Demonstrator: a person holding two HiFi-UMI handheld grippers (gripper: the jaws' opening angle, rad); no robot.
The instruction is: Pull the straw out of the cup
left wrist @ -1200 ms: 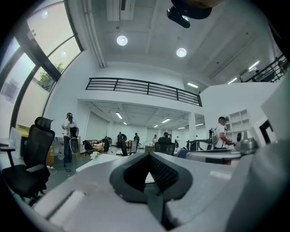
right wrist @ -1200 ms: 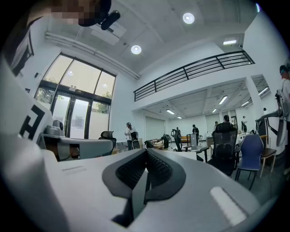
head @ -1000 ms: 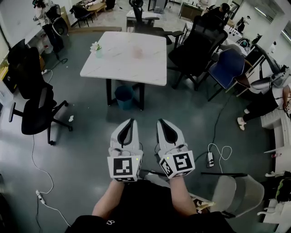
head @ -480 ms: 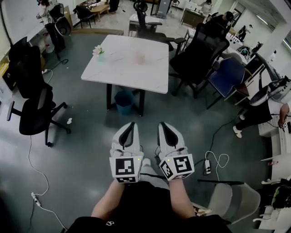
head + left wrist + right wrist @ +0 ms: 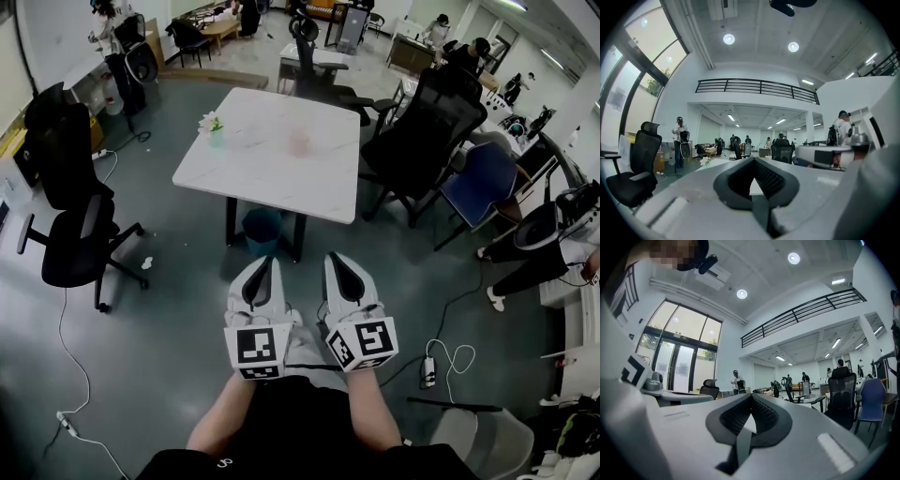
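Cup: pale pink, on the table, toward its far middle; straw too small to make out, so its lean can't be told. Flower vase near the table's far left corner, bin under its near edge. Left gripper and right gripper side by side, well short of the table, jaws pressed together on nothing. Cup lies straight ahead between them; neither looks nearer

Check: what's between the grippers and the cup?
Head view: bare grey floor, a teal bin under the table near its front edge, then bare white table surface up to the pinkish cup.
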